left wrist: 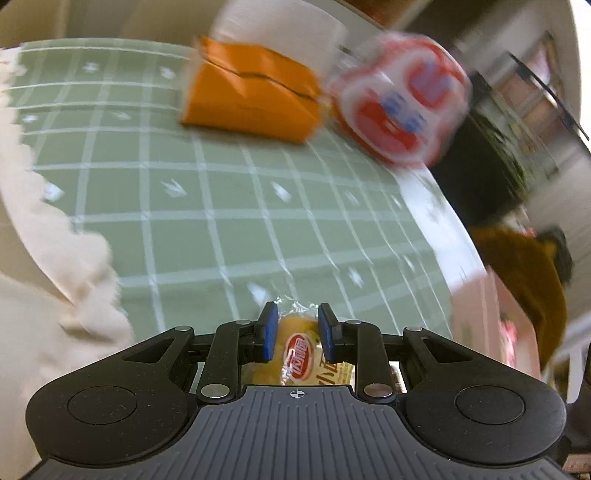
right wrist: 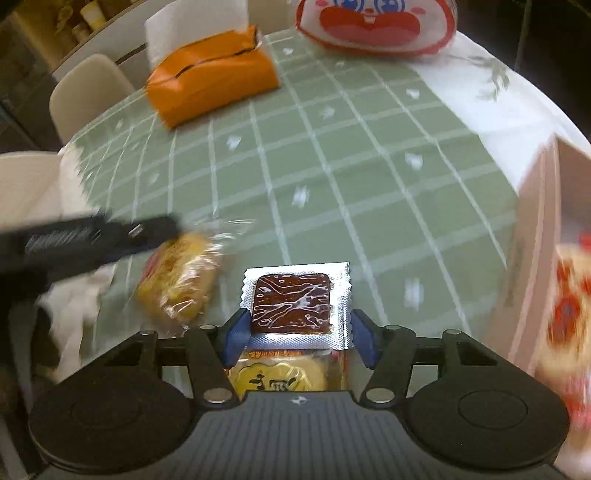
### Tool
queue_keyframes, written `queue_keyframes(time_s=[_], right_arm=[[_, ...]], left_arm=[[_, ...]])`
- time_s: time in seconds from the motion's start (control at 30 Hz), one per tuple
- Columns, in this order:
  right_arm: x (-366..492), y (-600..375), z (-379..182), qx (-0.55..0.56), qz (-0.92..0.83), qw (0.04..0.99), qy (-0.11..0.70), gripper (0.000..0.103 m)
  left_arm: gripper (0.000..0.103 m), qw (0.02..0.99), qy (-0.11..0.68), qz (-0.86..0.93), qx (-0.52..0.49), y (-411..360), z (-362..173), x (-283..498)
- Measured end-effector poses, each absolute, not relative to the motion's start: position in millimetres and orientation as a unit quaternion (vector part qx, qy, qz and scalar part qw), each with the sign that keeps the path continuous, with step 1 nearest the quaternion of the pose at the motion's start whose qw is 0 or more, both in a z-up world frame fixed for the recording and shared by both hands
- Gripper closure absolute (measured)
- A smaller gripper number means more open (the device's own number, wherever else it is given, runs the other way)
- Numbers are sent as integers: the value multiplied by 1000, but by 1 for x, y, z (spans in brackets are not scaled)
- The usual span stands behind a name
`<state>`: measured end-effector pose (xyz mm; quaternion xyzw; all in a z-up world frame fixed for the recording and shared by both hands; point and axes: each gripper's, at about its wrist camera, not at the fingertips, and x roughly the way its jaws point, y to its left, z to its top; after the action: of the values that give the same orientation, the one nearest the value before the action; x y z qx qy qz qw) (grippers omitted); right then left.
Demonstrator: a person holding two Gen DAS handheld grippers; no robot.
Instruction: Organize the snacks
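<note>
a table spread with a pale green cloth crossed by white grid lines [right wrist: 332, 177] carries the things; a white cloth with faint leaf prints [right wrist: 491, 92] shows at its far right edge. on the green cloth lie an orange fabric tissue box with a black-edged slit [right wrist: 210, 77], a white and red cartoon-face bag [right wrist: 376, 33] at the far end, and nearer, a silver foil packet with a dark brown square window [right wrist: 295, 306]. a pink box wall [right wrist: 535, 229] stands at the right.

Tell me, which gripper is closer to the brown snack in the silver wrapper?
Right. The right gripper has the brown snack between its fingers; the left gripper is off to the side, holding a yellow cake.
</note>
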<state>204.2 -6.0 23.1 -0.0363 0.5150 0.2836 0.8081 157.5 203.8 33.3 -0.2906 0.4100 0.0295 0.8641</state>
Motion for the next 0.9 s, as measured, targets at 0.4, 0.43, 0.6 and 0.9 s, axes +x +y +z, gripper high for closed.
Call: queue_keyframes(time_s=[0.4,0.43,0.6,0.9], right_arm=[[130,-92,22,-27,235,829,507,52],[126,-99,22,-22,234,830,506,52],[102,-129,21,-40,202,852,481,52],[70,-175,14,30,174,862,475,41]], left_arm=[[75,826,461,-83,-315,134,26,101],[75,829,454,-82,-317,132,30,92],[75,862,419,5,-284,147,58,56],[75,853,408,177,-272,190,47,7]])
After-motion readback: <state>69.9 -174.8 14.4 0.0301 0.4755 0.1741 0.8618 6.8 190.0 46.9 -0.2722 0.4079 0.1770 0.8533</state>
